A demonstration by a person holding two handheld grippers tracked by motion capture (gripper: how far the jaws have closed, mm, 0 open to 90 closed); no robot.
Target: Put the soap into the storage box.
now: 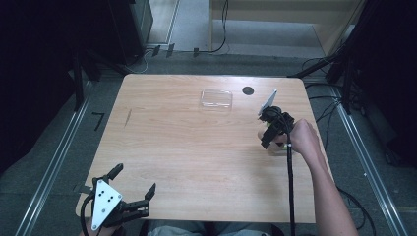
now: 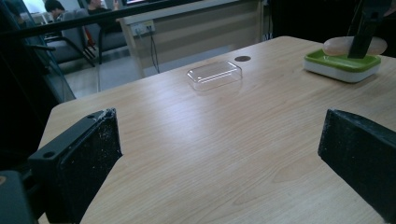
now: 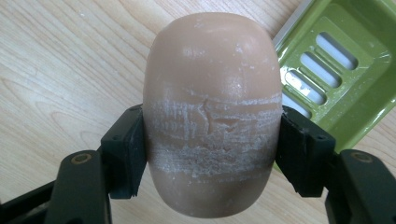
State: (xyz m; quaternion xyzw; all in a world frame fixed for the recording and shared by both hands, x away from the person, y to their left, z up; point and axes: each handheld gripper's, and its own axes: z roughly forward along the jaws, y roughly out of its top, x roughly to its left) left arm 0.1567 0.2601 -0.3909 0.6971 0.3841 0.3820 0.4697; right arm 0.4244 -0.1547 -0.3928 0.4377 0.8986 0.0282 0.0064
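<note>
Beige and oval, the bar of soap (image 3: 212, 116) sits clamped between the jaws of the right gripper (image 3: 212, 149), above the green slotted soap dish (image 3: 348, 65) near the right edge of the light wooden table (image 1: 196, 147). We see the left gripper (image 1: 135, 184) at the near left corner, jaws spread wide, holding nothing. A clear plastic lid (image 1: 217, 98) lies at the far side.

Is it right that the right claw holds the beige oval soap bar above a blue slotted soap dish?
Not quite: the slotted soap dish is green, not blue, as the right gripper view shows. The right claw does hold the beige oval soap bar.
</note>
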